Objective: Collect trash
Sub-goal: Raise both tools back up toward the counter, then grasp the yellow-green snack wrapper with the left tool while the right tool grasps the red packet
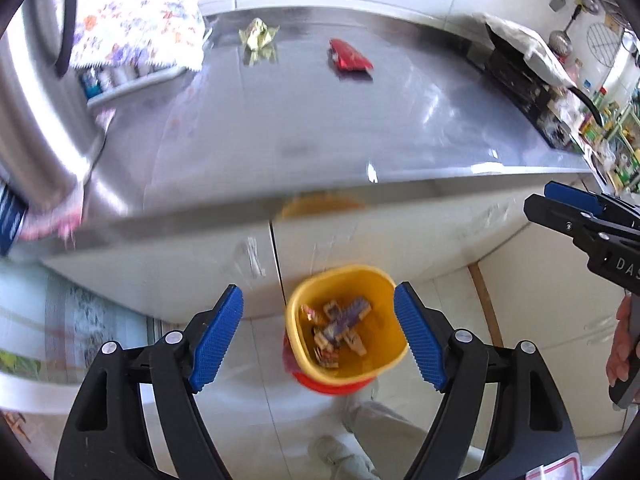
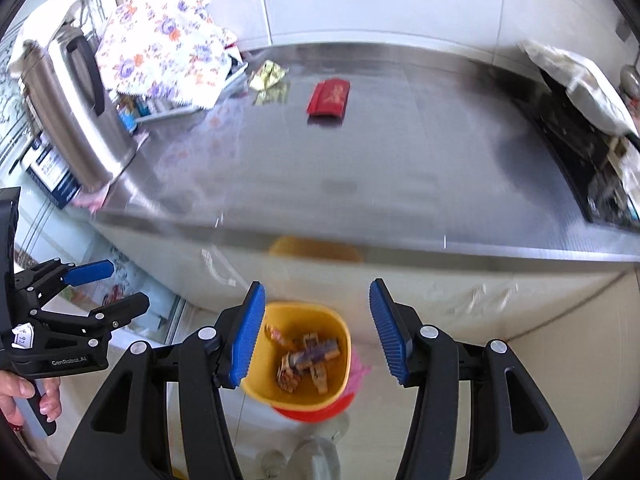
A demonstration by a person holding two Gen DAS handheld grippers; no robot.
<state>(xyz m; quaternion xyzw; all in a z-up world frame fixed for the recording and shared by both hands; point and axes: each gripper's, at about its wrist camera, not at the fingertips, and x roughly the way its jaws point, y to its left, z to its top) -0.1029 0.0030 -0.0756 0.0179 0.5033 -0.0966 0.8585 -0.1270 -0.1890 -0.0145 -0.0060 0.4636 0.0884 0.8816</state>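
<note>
Two bits of trash are left on the shiny counter (image 2: 360, 168): a yellow wrapper (image 2: 269, 75) and a red packet (image 2: 329, 98), both near the top middle of your right view, far back by the wall. Your left gripper (image 1: 319, 336) has its jaws apart and holds nothing. Your right gripper (image 2: 316, 330) is the same, jaws apart and empty. Both hang low in the picture, over the yellow bin (image 2: 296, 360) on the floor, which has wrappers inside. So the trash lies up and away from both tongs, past the counter's front edge. The red packet looks closer to your right hand, and its long side runs up and down the picture. The yellow wrapper sits to its left, near the flowered cloth (image 2: 160, 44) and the steel kettle (image 2: 76, 120), so room is tighter there. The middle of the counter is open for reaching.
</note>
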